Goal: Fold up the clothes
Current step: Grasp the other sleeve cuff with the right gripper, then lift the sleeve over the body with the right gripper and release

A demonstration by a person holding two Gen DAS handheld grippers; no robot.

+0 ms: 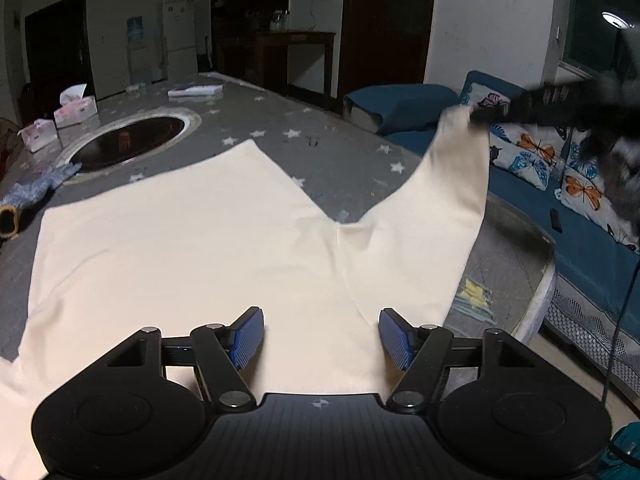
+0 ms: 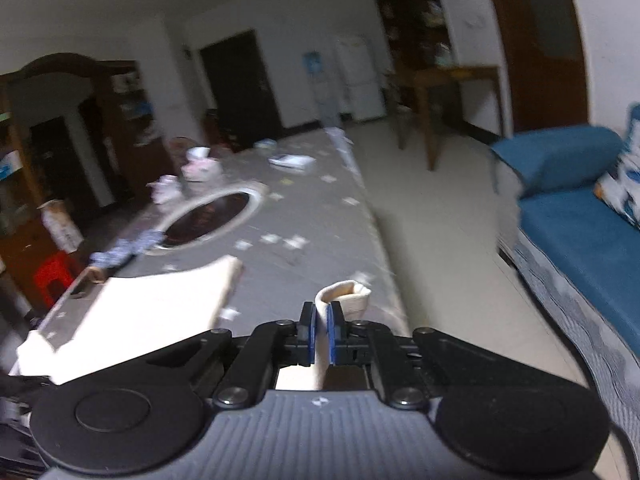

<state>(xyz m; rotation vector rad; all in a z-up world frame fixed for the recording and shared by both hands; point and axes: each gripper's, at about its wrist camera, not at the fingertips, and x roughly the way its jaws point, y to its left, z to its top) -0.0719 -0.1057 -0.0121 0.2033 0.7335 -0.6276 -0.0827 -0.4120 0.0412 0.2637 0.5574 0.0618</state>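
Observation:
A cream long-sleeved garment (image 1: 180, 248) lies spread on the grey star-print table (image 1: 328, 152). My left gripper (image 1: 322, 336) is open and hovers just above the garment's near part, holding nothing. My right gripper (image 1: 480, 114) is blurred at the right in the left wrist view and holds the cuff of the sleeve (image 1: 452, 184) lifted off the table. In the right wrist view my right gripper (image 2: 320, 330) is shut on the sleeve cuff (image 2: 344, 298), which pokes up between the blue pads. The garment body (image 2: 152, 312) lies to its left.
A round inset burner (image 1: 132, 142) sits in the table beyond the garment. Tissue packs (image 1: 76, 106) and a blue-grey glove (image 1: 36, 190) lie at the left, a white booklet (image 1: 196, 90) at the far end. A blue sofa (image 1: 560, 216) with butterfly cushions stands right of the table edge.

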